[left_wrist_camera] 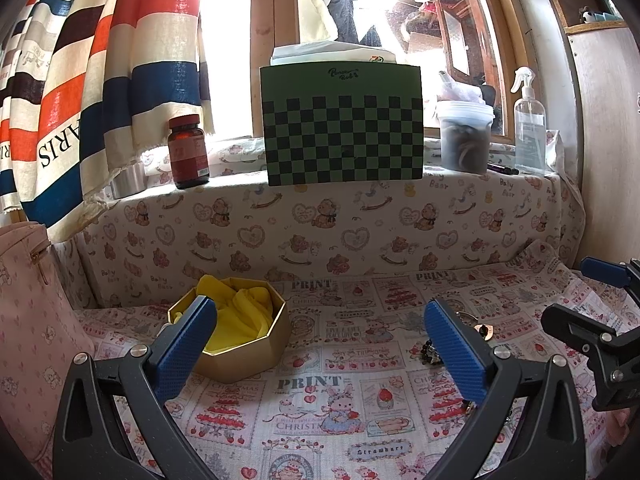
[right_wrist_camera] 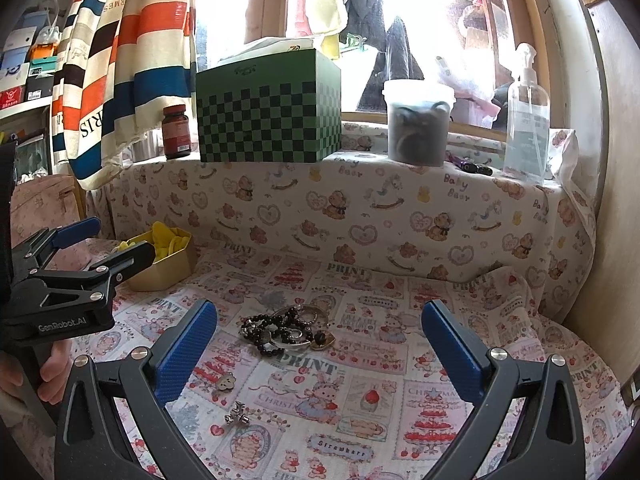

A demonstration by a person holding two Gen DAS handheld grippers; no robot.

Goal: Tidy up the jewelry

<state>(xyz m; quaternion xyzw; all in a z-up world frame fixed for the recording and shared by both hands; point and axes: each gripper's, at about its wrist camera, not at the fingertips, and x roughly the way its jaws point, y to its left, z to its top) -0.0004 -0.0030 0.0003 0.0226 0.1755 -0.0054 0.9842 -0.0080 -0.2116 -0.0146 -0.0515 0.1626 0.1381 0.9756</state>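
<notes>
The jewelry (right_wrist_camera: 282, 328), a tangle of black beads and rings, lies on the cloth (right_wrist_camera: 400, 360) well right of the gold box (right_wrist_camera: 168, 268), and is not yet in it. It sits straight ahead of the right gripper (right_wrist_camera: 320, 344), between its 2 spread, empty jaws, long axis running crosswise. The left gripper (left_wrist_camera: 320, 344), also released and empty, is nearer the box, so the right looks better placed to pick.

Both wrist cameras looked forward along their blue fingers, low over the printed tablecloth (left_wrist_camera: 312, 400), facing the window ledge. The left view sat close to the gold box (left_wrist_camera: 244, 344); the right neared the bead pile (right_wrist_camera: 284, 328). Both shared the checkered box (left_wrist_camera: 342, 128).
</notes>
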